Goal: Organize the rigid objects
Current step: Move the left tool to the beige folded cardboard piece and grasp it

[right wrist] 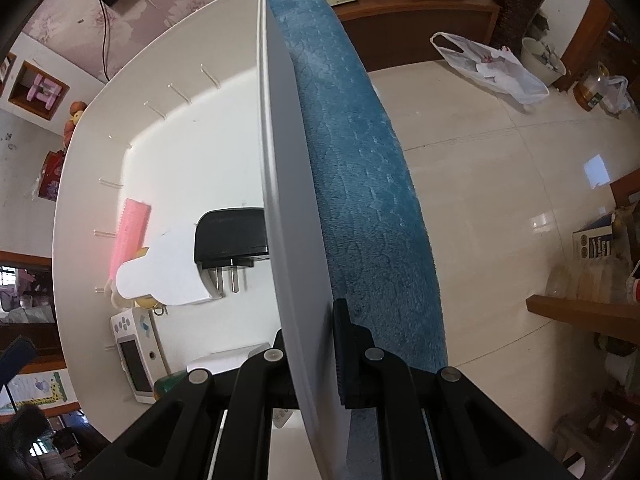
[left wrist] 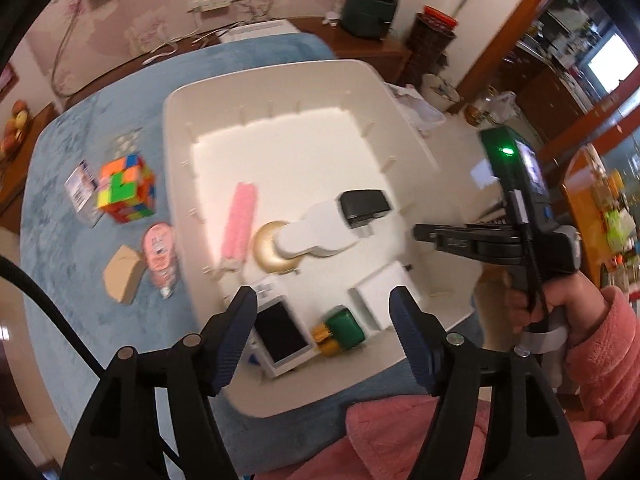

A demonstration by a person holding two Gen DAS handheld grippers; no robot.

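A white plastic bin (left wrist: 224, 96) sits on a blue cloth. It holds a pink comb (left wrist: 240, 220), a gold disc (left wrist: 268, 248), a black plug adapter (left wrist: 364, 206), a white box (left wrist: 384, 296), a green and yellow item (left wrist: 340, 330) and a white device with a screen (left wrist: 282, 332). My left gripper (left wrist: 324, 336) hangs open over the bin's near end with nothing between its pads. My right gripper (right wrist: 308, 360) is shut on the bin's right wall (right wrist: 280, 200), and this gripper (left wrist: 420, 234) also shows in the left wrist view.
On the blue cloth (left wrist: 80, 320) left of the bin lie a colourful puzzle cube (left wrist: 126, 188), a small card pack (left wrist: 82, 188), a pink round packet (left wrist: 160, 252) and a tan carton (left wrist: 124, 276). A pink sleeve (left wrist: 600, 352) is at the right. Tiled floor (right wrist: 500, 200) lies beyond.
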